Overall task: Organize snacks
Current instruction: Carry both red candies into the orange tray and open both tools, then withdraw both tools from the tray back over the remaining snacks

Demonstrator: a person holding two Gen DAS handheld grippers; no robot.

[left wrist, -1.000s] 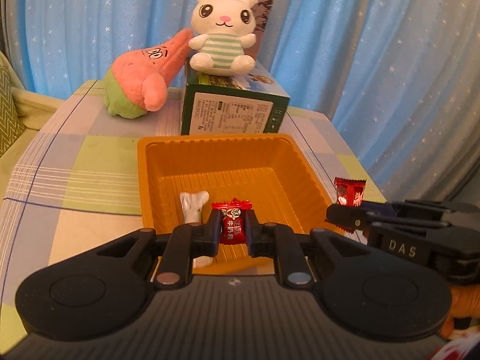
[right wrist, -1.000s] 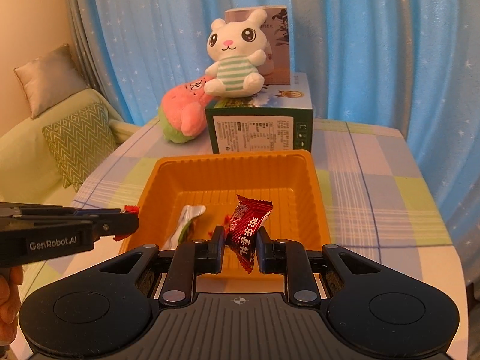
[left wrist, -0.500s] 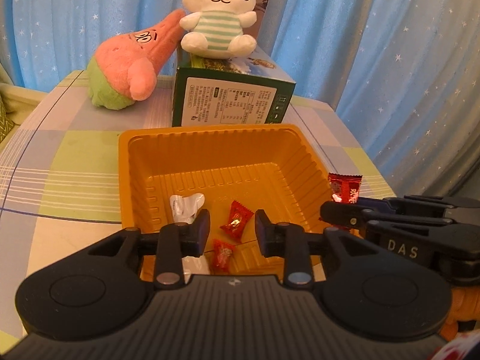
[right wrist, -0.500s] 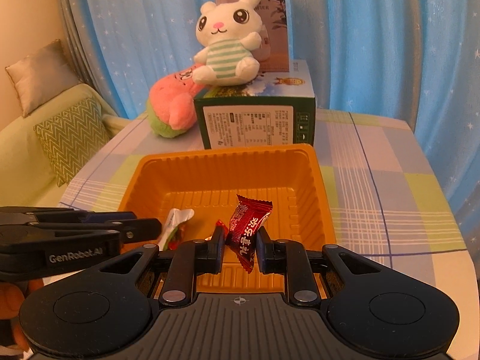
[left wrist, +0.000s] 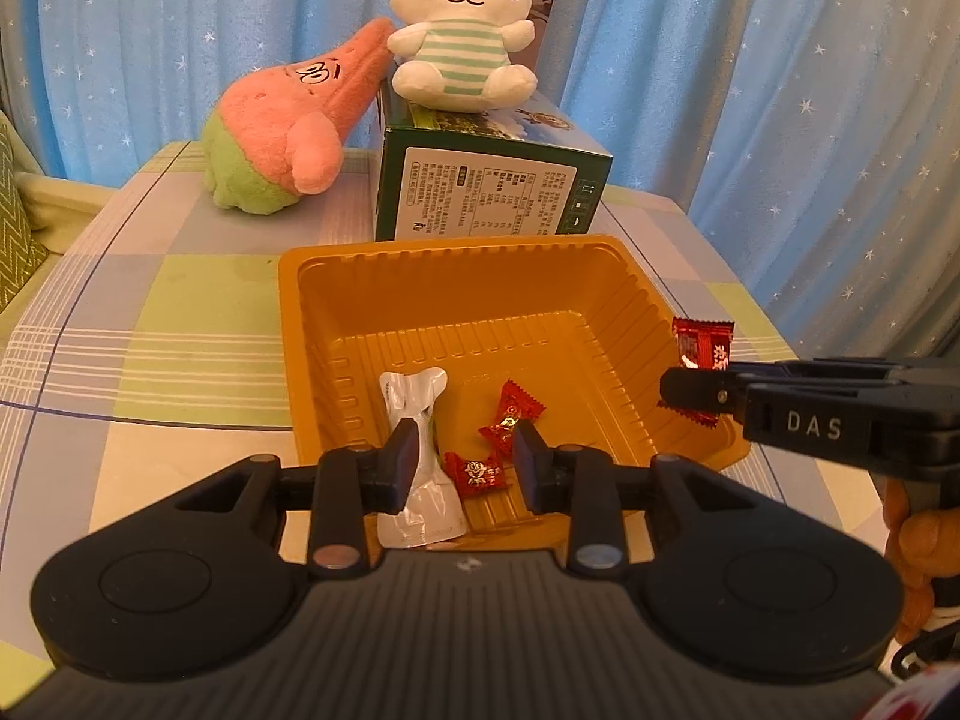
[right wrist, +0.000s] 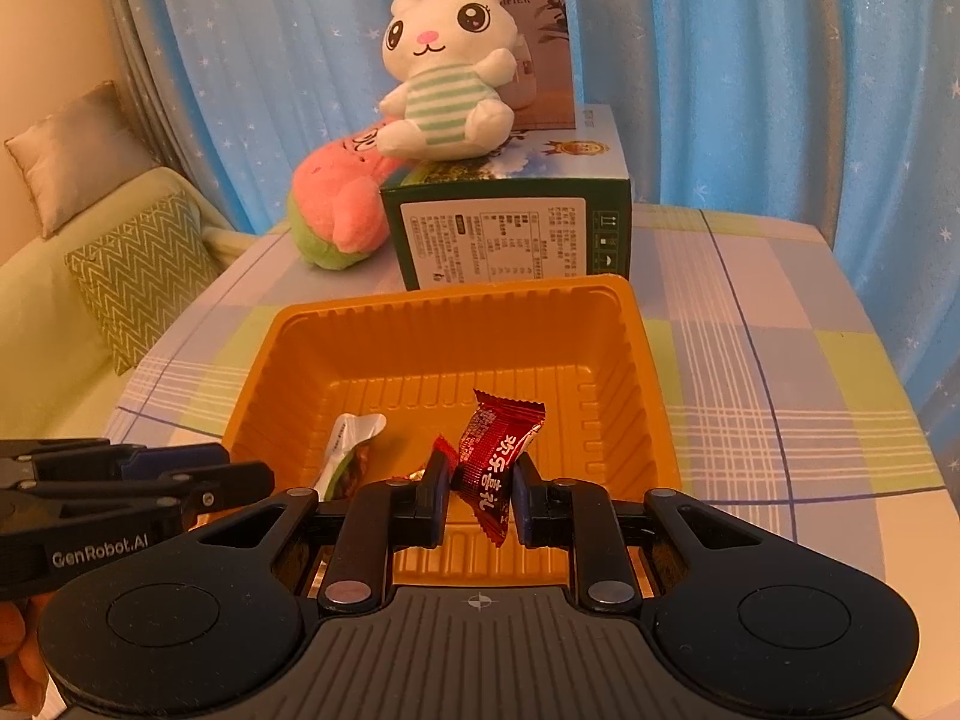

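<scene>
An orange plastic tray (left wrist: 456, 276) (right wrist: 420, 324) sits on the checked tablecloth. Inside lie a white wrapped snack (left wrist: 414, 420) (right wrist: 348, 444) and two small red candies (left wrist: 510, 420), (left wrist: 477, 473). My left gripper (left wrist: 462, 468) is open and empty over the tray's near edge. My right gripper (right wrist: 480, 492) is shut on a dark red wrapped candy (right wrist: 492, 456) above the tray's near right part; it also shows in the left wrist view (left wrist: 699, 360), at the tray's right rim.
A green carton (left wrist: 492, 192) (right wrist: 510, 222) stands just behind the tray with a white bunny plush (left wrist: 462, 24) on top. A pink star plush (left wrist: 288, 132) lies to its left. Blue curtains hang behind; a sofa (right wrist: 78, 276) is at left.
My left gripper opened and dropped its red candy into the tray, then drew back slightly. My right gripper kept its candy and moved in over the tray.
</scene>
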